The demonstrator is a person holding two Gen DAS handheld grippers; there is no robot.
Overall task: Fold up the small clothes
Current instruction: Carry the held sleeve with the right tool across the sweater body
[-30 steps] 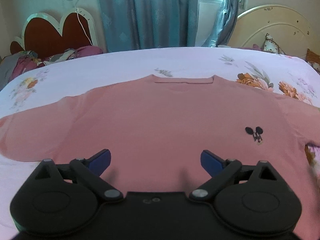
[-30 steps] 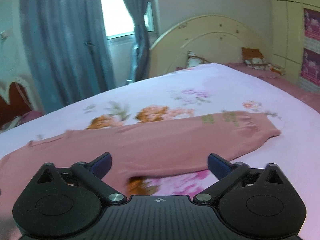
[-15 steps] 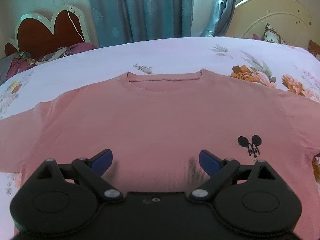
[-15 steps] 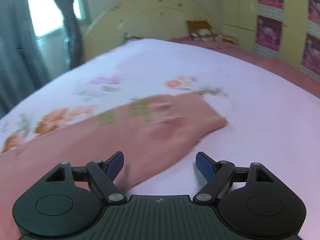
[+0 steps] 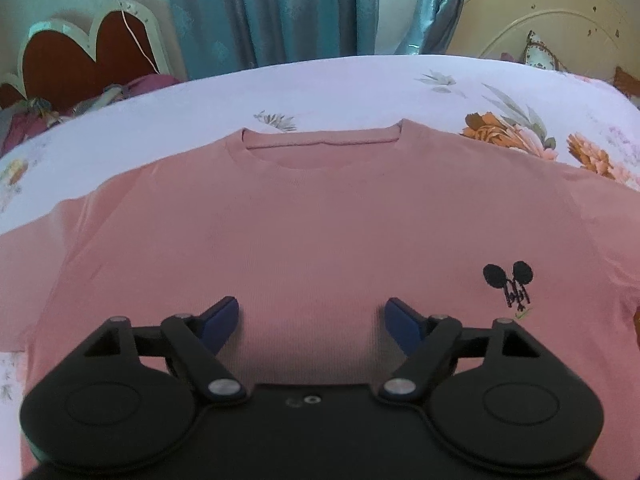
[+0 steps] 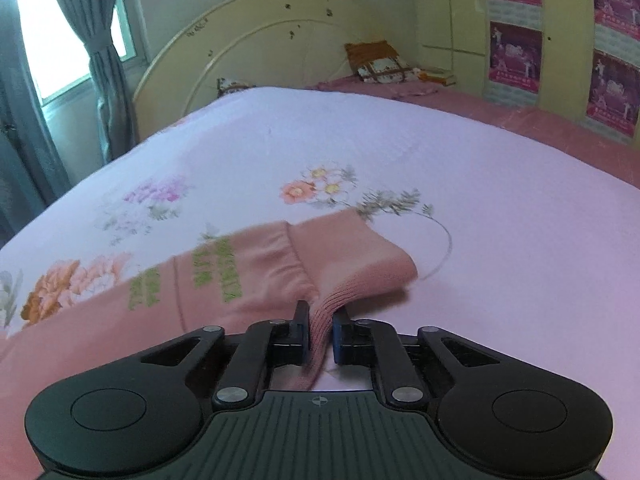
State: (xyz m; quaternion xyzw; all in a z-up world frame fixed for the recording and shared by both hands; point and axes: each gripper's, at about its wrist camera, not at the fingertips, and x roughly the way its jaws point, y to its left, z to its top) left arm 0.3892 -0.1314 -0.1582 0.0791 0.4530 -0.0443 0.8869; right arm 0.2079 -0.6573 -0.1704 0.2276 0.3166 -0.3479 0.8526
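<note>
Right gripper (image 6: 321,330) has its jaws pinching the ribbed cuff (image 6: 352,264) of the pink sweater (image 5: 320,224), which lies flat on the floral bedsheet (image 6: 460,184). Left gripper (image 5: 311,316) hangs over the sweater's front, jaws spread wide.

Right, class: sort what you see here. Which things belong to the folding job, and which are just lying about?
Part of the job:
- pink sweater
- its sleeve cuff, pinched in the right gripper
- left gripper, open over the sweater's body

Just lying about:
- floral bedsheet
- patterned cushion
- pile of clothes
- blue curtains
</note>
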